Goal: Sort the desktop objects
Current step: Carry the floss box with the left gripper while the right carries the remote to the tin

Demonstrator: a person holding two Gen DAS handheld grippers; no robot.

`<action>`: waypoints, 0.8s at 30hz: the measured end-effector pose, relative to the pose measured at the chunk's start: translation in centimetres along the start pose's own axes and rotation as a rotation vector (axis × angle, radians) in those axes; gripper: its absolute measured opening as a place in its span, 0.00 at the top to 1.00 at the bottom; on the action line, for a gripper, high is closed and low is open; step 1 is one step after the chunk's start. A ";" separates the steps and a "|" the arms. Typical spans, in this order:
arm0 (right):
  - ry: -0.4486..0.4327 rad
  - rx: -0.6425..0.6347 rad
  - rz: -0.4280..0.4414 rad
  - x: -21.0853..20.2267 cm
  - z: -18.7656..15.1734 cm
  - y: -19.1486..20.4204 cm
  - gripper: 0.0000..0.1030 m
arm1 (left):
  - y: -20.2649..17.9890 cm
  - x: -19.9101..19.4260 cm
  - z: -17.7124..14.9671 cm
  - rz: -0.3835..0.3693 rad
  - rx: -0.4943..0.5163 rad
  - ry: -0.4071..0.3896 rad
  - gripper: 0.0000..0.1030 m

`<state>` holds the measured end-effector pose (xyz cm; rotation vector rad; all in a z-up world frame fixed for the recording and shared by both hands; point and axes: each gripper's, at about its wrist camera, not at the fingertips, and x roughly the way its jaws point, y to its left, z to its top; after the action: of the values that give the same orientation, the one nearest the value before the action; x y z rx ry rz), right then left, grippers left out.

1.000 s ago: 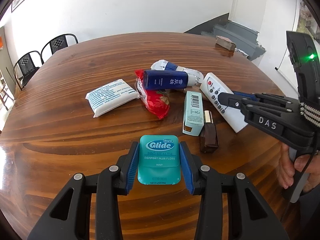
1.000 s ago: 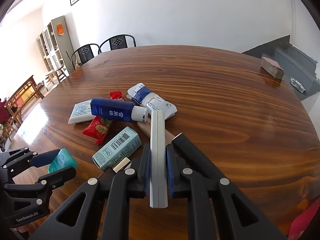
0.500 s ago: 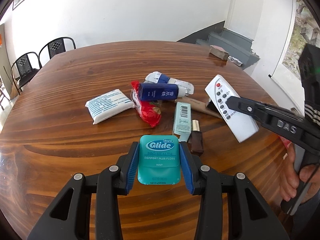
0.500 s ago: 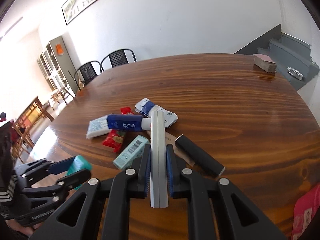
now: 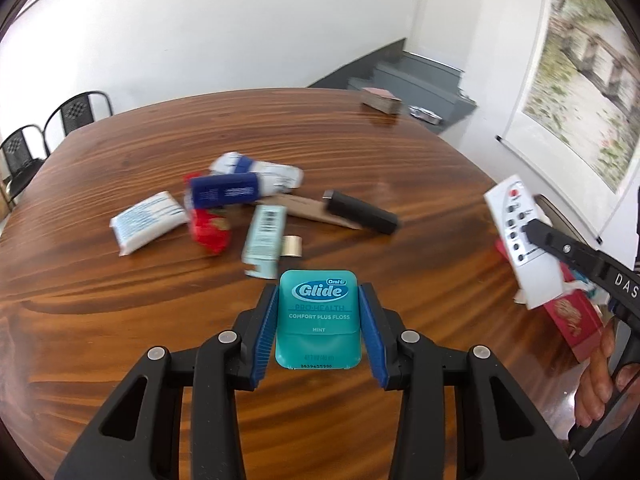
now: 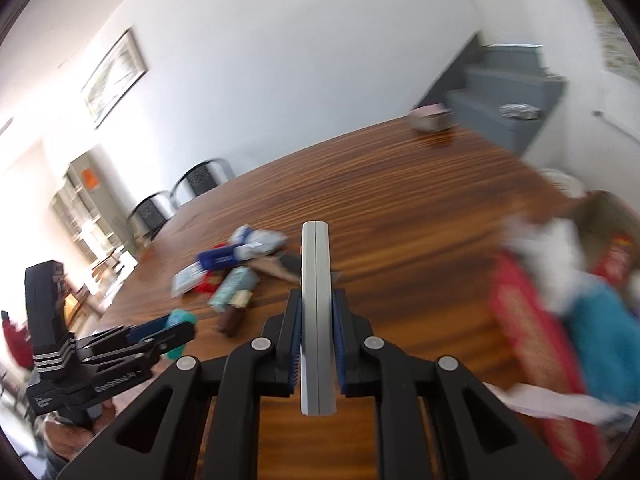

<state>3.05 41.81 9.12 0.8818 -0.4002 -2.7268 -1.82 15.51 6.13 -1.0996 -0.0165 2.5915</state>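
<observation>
Both tools have risen and swung right since a second ago, exposing a black bar beside the pile. On the wooden worktop the pile lies well apart from both. Right tool is clamped on the white remote, held edge-up. Left tool is clamped on the teal floss box, lifted above the worktop.

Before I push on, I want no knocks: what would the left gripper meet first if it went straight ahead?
Probably the pale green carton with the gold-capped item beside it. They lie just beyond the floss box held in the left gripper, though its height above the table is unclear.
</observation>
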 end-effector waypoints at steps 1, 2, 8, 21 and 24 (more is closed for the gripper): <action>-0.021 0.015 -0.029 -1.0 0.0 -1.0 0.85 | -0.7 0.0 0.0 -0.006 0.011 0.000 0.58; -0.035 0.026 -0.045 -1.8 0.1 -1.6 0.85 | -1.5 0.0 0.1 -0.013 0.024 -0.001 0.58; -0.149 0.117 -0.170 -7.8 0.0 -6.8 0.85 | -6.7 0.3 0.8 -0.073 0.103 0.004 0.58; -0.188 0.176 -0.328 -11.7 -1.1 -12.9 0.85 | -16.7 1.6 2.2 -0.211 0.232 0.027 0.58; -0.165 0.193 -0.355 -11.8 -1.5 -14.0 0.85 | -18.5 1.8 2.8 -0.244 0.245 0.022 0.58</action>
<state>11.15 58.29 9.63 0.8462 -0.5994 -3.1430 0.44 33.85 9.37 -0.9711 0.1575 2.2934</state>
